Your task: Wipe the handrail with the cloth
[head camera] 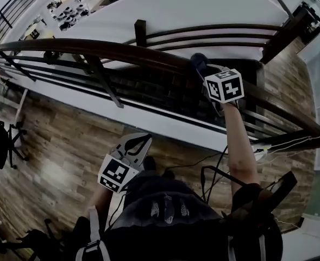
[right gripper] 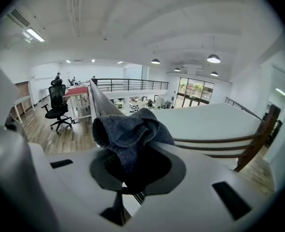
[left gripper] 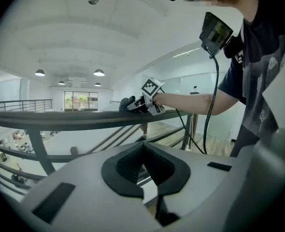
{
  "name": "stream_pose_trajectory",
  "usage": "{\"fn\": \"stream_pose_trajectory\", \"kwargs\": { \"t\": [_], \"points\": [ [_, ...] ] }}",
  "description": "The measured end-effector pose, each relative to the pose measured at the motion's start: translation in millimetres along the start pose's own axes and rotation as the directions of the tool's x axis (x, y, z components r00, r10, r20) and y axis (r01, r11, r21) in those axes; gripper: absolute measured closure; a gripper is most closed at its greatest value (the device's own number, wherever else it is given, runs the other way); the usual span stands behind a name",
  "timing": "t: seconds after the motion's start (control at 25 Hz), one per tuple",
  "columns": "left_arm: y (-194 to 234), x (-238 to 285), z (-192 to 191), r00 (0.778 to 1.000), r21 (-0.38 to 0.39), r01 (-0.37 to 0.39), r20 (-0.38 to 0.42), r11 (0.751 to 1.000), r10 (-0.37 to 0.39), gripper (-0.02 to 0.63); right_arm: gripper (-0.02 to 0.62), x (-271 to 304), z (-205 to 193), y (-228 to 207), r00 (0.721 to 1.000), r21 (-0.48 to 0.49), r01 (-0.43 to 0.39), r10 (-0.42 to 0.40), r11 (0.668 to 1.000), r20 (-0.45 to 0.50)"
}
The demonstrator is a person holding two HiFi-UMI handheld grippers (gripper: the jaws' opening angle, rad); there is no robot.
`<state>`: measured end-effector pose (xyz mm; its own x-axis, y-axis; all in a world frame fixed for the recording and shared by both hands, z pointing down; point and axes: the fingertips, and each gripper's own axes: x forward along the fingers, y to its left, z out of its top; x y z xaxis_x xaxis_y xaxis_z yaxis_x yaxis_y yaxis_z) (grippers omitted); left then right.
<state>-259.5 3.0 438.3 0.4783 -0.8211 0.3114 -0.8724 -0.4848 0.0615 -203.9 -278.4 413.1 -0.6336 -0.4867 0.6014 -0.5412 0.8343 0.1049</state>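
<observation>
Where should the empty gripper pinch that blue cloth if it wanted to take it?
Probably the loose, puffy fold of the cloth that sticks out past the right gripper, coming from above the handrail. That end is free and bunched; the rest is clamped between the jaws.

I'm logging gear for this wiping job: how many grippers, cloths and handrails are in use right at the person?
Grippers: 2 (left gripper, right gripper)
Held cloth: 1
Dark handrail: 1
Total: 4
</observation>
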Motion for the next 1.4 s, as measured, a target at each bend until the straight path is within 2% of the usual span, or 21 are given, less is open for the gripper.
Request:
{"fn": "stream_pose_trajectory", "kwargs": {
  "t": [0.2,0.32,0.48,0.6,0.72,0.8,0.92,1.16,1.32,1.4],
  "points": [
    [29.9,-9.3,17.8,0.99,0.069,-0.134,-0.03,0.989,0.137,0.598,0.543,28.9,43.9,46.0,0.998,-0.075,-0.066,0.067,0.995,0.02],
    [66.8,-17.7,17.9,0.989,0.064,-0.145,-0.027,0.987,0.147,0.598,0.543,59.3,63.6,81.9,0.996,-0.105,-0.085,0.085,0.991,0.003],
    [128.4,-21.8,7.3,0.995,0.039,-0.099,-0.031,0.994,0.1,0.598,0.543,99.9,90.2,123.0,0.997,-0.139,-0.076,0.074,0.987,-0.02],
    [173.5,-25.9,3.3,0.998,-0.016,-0.009,-0.065,1.0,0.008,0.598,0.543,126.7,114.1,146.1,0.998,-0.138,-0.054,0.05,0.989,-0.032],
    [211.7,-31.9,1.0,0.989,-0.042,0.081,-0.124,0.996,-0.085,0.598,0.543,152.9,139.0,165.2,0.998,-0.117,-0.041,0.036,0.992,-0.049],
    [231.4,-35.0,0.2,0.982,-0.027,0.11,-0.153,0.994,-0.113,0.598,0.543,170.6,155.7,177.4,0.998,-0.112,-0.038,0.033,0.993,-0.049],
    [252.8,-44.4,-2.7,0.98,-0.021,0.129,-0.152,0.991,-0.13,0.598,0.543,198.8,181.2,202.7,0.998,-0.139,-0.045,0.038,0.989,-0.052],
    [273.8,-71.2,-25.6,0.977,-0.085,0.147,-0.144,0.986,-0.158,0.598,0.543,251.3,224.6,256.4,0.993,-0.199,-0.105,0.092,0.974,-0.074],
    [289.2,-90.5,-42.8,0.979,-0.126,0.125,-0.146,0.984,-0.143,0.598,0.543,248.9,244.2,304.9,0.983,-0.274,-0.176,0.186,0.945,0.01],
    [291.5,-101.2,-57.6,0.978,-0.166,0.119,-0.151,0.979,-0.145,0.598,0.543,227.5,223.9,332.3,0.975,-0.339,-0.179,0.212,0.924,0.063]
  ]
}}
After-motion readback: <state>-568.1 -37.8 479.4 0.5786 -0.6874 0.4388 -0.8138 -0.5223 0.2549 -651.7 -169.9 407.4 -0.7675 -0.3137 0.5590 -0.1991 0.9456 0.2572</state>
